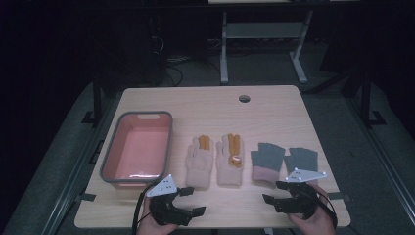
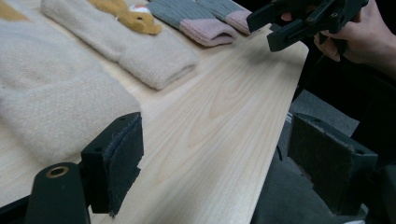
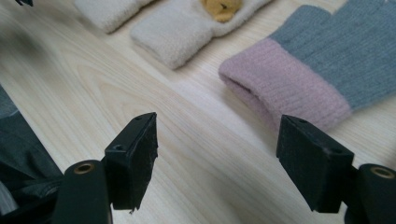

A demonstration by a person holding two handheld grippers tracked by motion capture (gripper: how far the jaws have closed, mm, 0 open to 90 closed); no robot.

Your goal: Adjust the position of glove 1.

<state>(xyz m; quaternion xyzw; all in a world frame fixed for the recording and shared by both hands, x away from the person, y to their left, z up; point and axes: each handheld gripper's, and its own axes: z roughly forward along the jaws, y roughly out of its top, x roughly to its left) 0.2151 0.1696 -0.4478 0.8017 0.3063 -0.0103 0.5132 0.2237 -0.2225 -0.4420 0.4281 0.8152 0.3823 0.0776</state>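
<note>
1. Black and wide apart, the jaws of the left tongs (image 1: 192,200) hold nothing; in the high view the left hand (image 1: 156,219) grips them at the near edge of the bench (image 1: 274,105), jaws pointing across toward the right. In the left gripper view only bare wood lies between the pads, and one jaw hangs past the bench edge.
2. The right tongs (image 1: 274,192) stand equally wide and empty, held low over the near right corner by the right hand (image 1: 313,220), jaws aimed toward the left. Both wrists are cut off by the bottom of the high view.
3. Just beyond the right tongs lie two grey gloves with pink cuffs (image 1: 284,161), side by side; the grey plate on the tongs covers part of the right one's cuff. In the right gripper view one pink cuff (image 3: 285,84) lies just ahead of the jaws, not between them.
4. Mid-bench, two cream gloves (image 1: 215,159) lie flat with orange fingers; the small figure on the right one is too blurred to make out.
5. To the left stands a grey-rimmed pink tub (image 1: 110,161).
</note>
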